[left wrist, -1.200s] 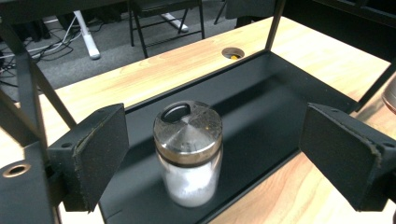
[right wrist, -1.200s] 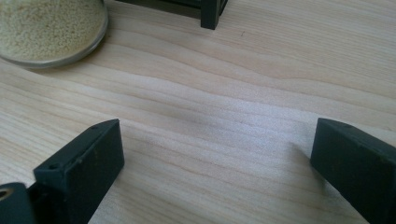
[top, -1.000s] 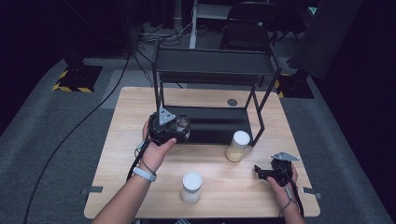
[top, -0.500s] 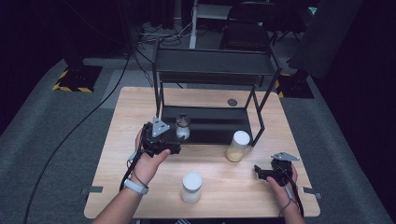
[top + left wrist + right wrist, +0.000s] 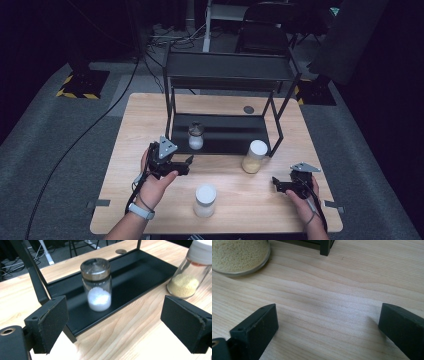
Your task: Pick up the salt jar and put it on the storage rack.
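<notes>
Below you lies a pale wooden table (image 5: pixel 150 115) on grey carpet, the room behind it dark. Your left gripper (image 5: pixel 186 163) has its jaws spread wide with nothing between them, just short of the salt jar (image 5: pixel 195 136), which stands upright on the black rack's (image 5: pixel 227 135) lower shelf. Its own view shows the jar's (image 5: pixel 98 285) clear glass, metal cap and white grains. Your right gripper (image 5: pixel 278 184) also gapes empty, low over bare wood grain, near a white-lidded jar of yellow grains (image 5: pixel 254 156).
</notes>
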